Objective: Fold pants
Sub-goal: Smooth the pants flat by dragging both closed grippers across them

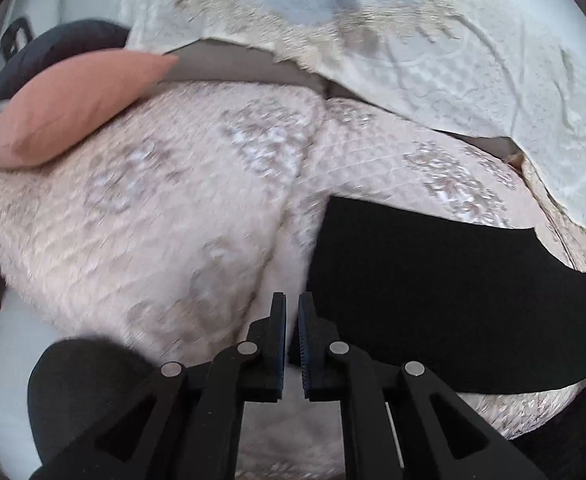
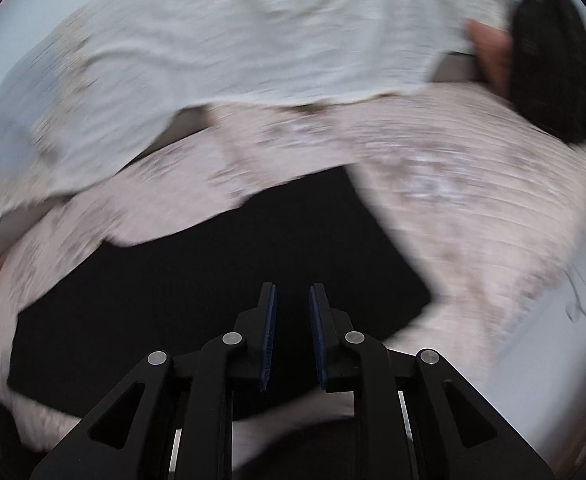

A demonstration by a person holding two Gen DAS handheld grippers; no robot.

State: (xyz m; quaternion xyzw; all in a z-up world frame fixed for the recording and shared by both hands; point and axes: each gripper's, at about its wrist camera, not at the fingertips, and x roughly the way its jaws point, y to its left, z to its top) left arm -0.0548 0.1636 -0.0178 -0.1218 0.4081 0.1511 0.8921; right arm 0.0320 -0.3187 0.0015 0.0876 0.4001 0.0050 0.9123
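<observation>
The black pants lie flat in a folded rectangle on a pink quilted cover. In the left wrist view they are to the right of my left gripper, which hovers just off their left edge with its jaws nearly together and nothing between them. In the right wrist view the pants fill the middle, and my right gripper hovers above them with a small gap between its jaws and holds nothing. This view is blurred.
A pink cushion and a dark cushion lie at the far left of the cover. A white embroidered throw drapes over the backrest behind. A black object sits at the far right in the right wrist view.
</observation>
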